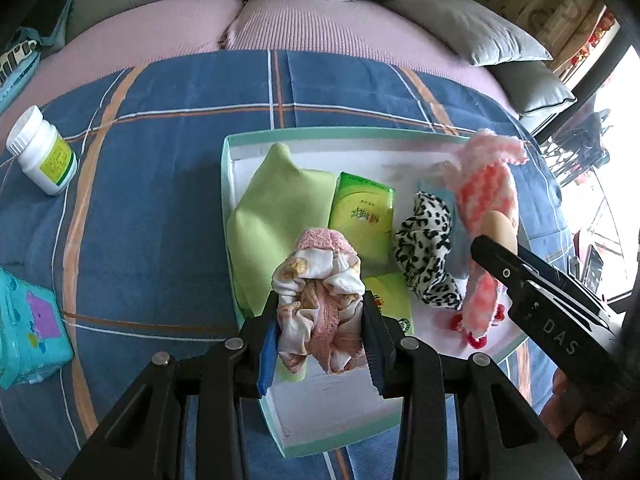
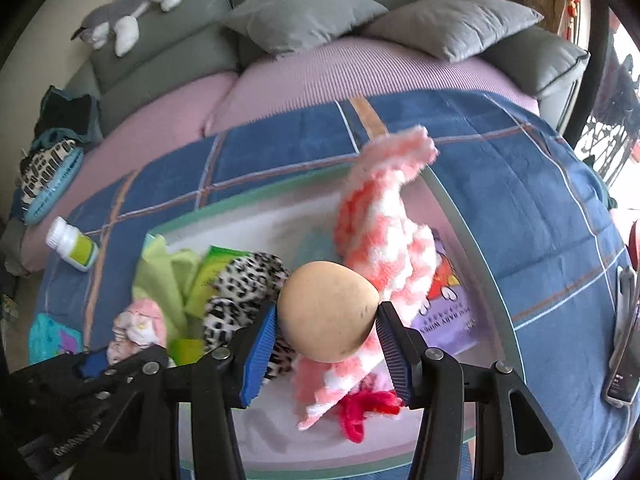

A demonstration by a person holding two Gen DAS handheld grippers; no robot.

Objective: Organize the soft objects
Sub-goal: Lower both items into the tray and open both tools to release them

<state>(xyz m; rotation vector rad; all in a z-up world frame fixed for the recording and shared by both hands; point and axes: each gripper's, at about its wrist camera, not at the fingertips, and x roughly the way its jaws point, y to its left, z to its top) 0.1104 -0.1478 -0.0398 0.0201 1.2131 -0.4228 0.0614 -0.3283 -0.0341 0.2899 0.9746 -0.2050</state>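
A crumpled pink cloth (image 1: 320, 308) is clamped in the left gripper (image 1: 322, 346) over the box (image 1: 240, 140). A tan sponge (image 2: 328, 312) is pinched in the right gripper (image 2: 326, 346), above a pink knit (image 2: 384, 240). A leopard scrunchie (image 1: 426, 256) lies between them in the box.

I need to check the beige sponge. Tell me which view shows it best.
The right wrist view: the beige sponge fills the centre, pinched in the right hand-held gripper. The left wrist view shows only its tip behind the pink knit.
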